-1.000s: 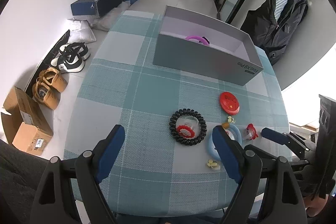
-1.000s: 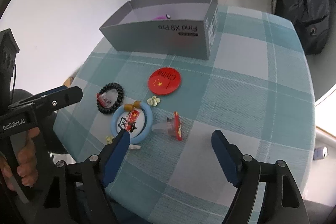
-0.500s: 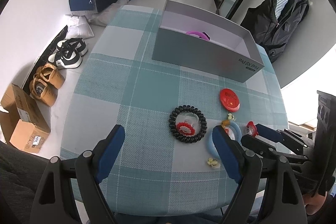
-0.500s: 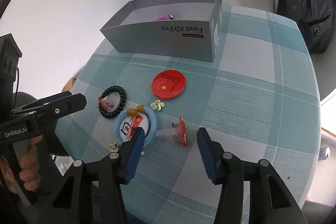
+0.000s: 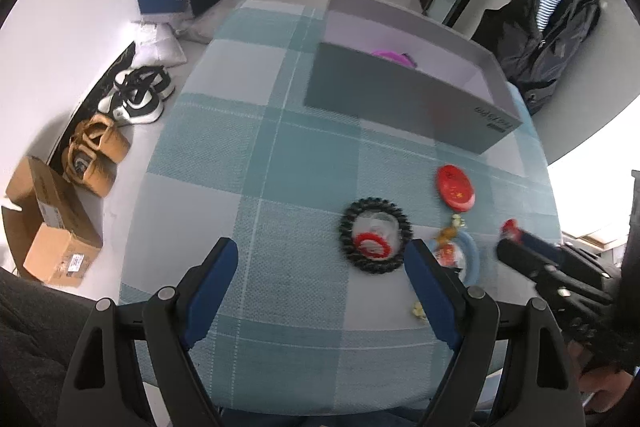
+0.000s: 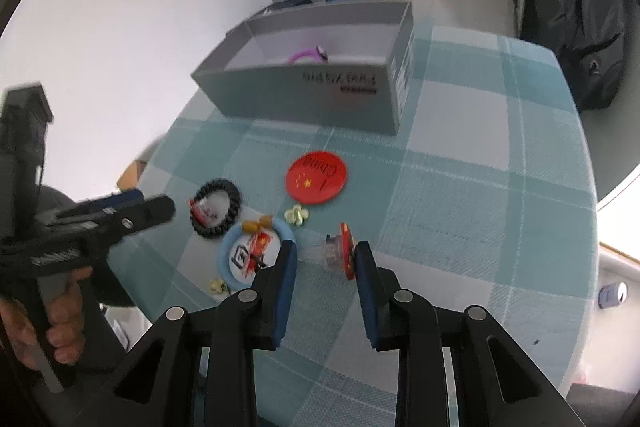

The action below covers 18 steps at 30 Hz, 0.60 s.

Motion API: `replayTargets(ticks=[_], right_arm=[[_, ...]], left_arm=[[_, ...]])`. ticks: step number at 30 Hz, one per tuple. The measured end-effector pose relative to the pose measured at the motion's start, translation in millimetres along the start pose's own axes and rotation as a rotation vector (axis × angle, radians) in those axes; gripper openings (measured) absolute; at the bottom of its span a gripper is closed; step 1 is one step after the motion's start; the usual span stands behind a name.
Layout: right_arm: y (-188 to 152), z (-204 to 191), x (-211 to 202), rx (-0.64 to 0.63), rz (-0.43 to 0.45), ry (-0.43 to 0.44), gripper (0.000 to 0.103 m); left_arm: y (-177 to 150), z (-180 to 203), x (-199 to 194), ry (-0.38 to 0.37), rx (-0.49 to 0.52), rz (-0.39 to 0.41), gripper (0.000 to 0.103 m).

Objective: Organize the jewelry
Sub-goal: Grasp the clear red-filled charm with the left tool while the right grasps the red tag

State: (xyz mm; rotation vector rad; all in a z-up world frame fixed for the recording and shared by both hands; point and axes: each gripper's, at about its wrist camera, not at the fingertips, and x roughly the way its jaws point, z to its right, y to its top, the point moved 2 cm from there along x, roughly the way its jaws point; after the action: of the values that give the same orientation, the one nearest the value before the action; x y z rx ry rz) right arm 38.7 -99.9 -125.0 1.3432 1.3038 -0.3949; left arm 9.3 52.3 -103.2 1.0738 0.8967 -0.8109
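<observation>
Narrowing since the earlier frame, the right gripper (image 6: 325, 259) jaws, still released, are bracketing the red-capped clear clip (image 6: 338, 251) on the tabletop (image 6: 460, 187), right of the blue ring (image 6: 228, 247), risking pushing it sideways while the left gripper (image 5: 320, 267) is hovering wide open.

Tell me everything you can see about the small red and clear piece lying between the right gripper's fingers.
The small red and clear piece has a flat red disc with gold marks joined to a clear, plastic-looking body. It lies on its side on the checked tablecloth, disc on edge, between the narrowed but still parted blue pads of the right gripper. Whether the pads touch it cannot be told. The blue ring lies just beside it, apart.
</observation>
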Motion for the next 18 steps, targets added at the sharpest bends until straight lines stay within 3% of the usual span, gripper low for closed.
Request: replayTargets(ticks=[13, 18], right_arm=[[6, 9, -9, 0.046, 0.025, 0.033, 0.028], [7, 15, -9, 0.063, 0.022, 0.048, 0.028]], left_arm=[[4, 6, 14, -0.051, -0.007, -0.063, 0.082], [5, 5, 16, -0.024, 0.004, -0.054, 0.081]])
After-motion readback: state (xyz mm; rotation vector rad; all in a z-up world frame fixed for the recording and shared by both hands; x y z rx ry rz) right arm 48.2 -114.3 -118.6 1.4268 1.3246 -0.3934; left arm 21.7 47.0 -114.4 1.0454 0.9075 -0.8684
